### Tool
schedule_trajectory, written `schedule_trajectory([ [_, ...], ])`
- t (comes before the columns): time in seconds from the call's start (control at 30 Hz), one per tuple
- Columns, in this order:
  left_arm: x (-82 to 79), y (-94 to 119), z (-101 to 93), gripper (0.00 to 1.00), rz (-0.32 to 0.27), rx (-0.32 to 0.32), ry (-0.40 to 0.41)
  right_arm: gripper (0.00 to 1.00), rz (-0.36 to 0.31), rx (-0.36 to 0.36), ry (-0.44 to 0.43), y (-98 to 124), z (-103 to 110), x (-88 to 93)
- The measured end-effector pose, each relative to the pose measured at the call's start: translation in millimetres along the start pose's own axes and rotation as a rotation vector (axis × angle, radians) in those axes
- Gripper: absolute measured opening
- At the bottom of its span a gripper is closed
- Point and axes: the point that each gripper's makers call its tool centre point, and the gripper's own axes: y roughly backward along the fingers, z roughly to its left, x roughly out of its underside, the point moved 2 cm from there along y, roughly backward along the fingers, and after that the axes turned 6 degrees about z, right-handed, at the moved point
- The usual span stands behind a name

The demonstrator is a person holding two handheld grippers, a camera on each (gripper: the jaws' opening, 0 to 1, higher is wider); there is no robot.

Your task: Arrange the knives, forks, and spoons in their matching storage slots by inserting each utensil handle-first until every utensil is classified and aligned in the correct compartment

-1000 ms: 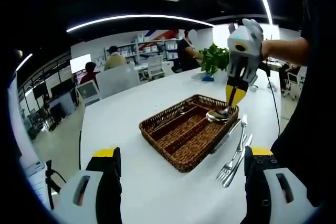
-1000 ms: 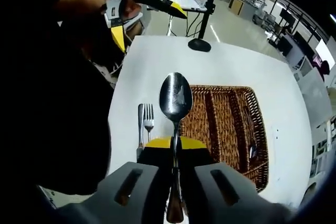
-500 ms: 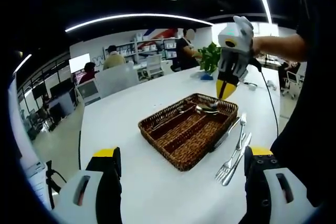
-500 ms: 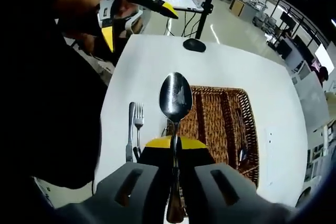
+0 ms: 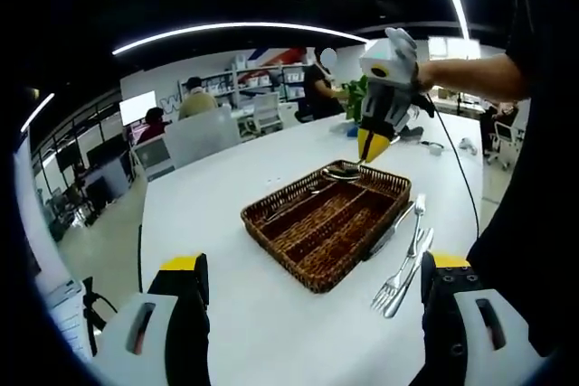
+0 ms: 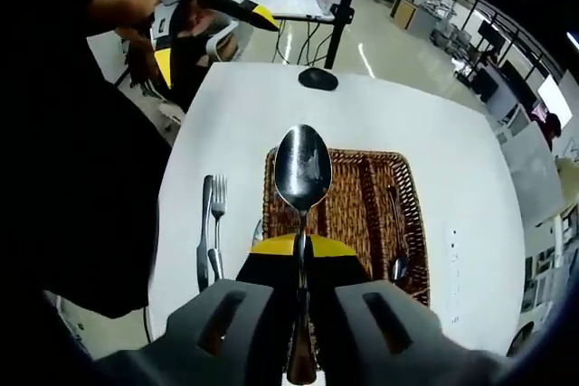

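Note:
My right gripper [image 6: 301,255] is shut on the handle of a steel spoon [image 6: 302,167], bowl pointing away, above the left compartment of a brown wicker basket [image 6: 364,210]. Another spoon [image 6: 396,264] lies in the basket's right compartment. A fork [image 6: 218,221] and a knife [image 6: 204,246] rest on the white table left of the basket. In the left gripper view, my right gripper [image 5: 369,146] hangs the spoon [image 5: 342,172] over the far end of the basket [image 5: 271,232]. Forks and a knife [image 5: 403,264] lie to its right. My left gripper [image 5: 312,314] stands wide open, nothing between its fingers, also in view as the left gripper [image 6: 213,38].
The white table [image 5: 226,223] is long, with its edge near my left jaw. A potted plant [image 5: 360,101] stands at its far end. People sit and stand at desks behind. A black stand base [image 6: 317,79] sits on the table beyond the basket.
My right gripper has carried the spoon from the basket's near right corner to above its far end. The left gripper has stayed open and still.

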Motion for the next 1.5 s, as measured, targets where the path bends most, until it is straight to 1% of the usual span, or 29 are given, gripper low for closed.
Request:
schedule_trajectory([
  [0.17, 4.6, -3, 0.2, 1.00, 0.023, -0.001, -0.007, 0.00, 0.016, 0.004, 0.005, -2, -14, 5.1],
  [0.37, 2.3, -3, -1.2, 1.00, 0.010, 0.001, 0.002, 0.00, 0.013, 0.023, 0.004, -4, -33, 7.9],
  [0.5, 4.1, -3, -0.9, 0.99, 0.016, 0.001, 0.006, 0.00, 0.020, 0.034, 0.004, -4, -47, 8.6],
  [0.6, 7.1, -3, 3.4, 0.99, 0.018, -0.005, 0.011, 0.00, 0.019, 0.043, 0.005, -5, -57, 9.1],
  [0.77, 11.9, -3, 9.2, 0.99, 0.019, -0.013, 0.014, 0.00, 0.015, 0.060, -0.004, -6, -74, 6.1],
  [0.9, 12.4, -3, 11.7, 0.99, 0.018, -0.017, 0.016, 0.00, 0.020, 0.071, 0.006, -7, -87, 4.0],
  [1.07, 11.7, -3, 14.5, 0.99, 0.015, -0.023, 0.020, 0.00, 0.010, 0.080, 0.004, -7, -102, 1.7],
  [1.13, 12.0, -3, 15.3, 0.99, 0.018, -0.026, 0.019, 0.00, 0.007, 0.087, 0.004, -9, -111, 1.0],
  [1.2, 11.6, -3, 16.1, 0.99, 0.019, -0.028, 0.019, 0.00, 0.008, 0.098, 0.012, -10, -117, 0.7],
  [1.27, 11.6, -2, 17.5, 0.99, 0.022, -0.037, 0.007, 0.00, 0.003, 0.092, 0.011, -12, -121, -0.5],
  [1.4, 12.0, -2, 17.6, 0.99, 0.025, -0.041, 0.016, 0.00, 0.008, 0.091, 0.037, -15, -129, -4.0],
  [1.5, 12.9, -2, 17.5, 0.99, 0.029, -0.043, 0.021, 0.00, 0.002, 0.087, 0.036, -15, -135, -6.8],
])
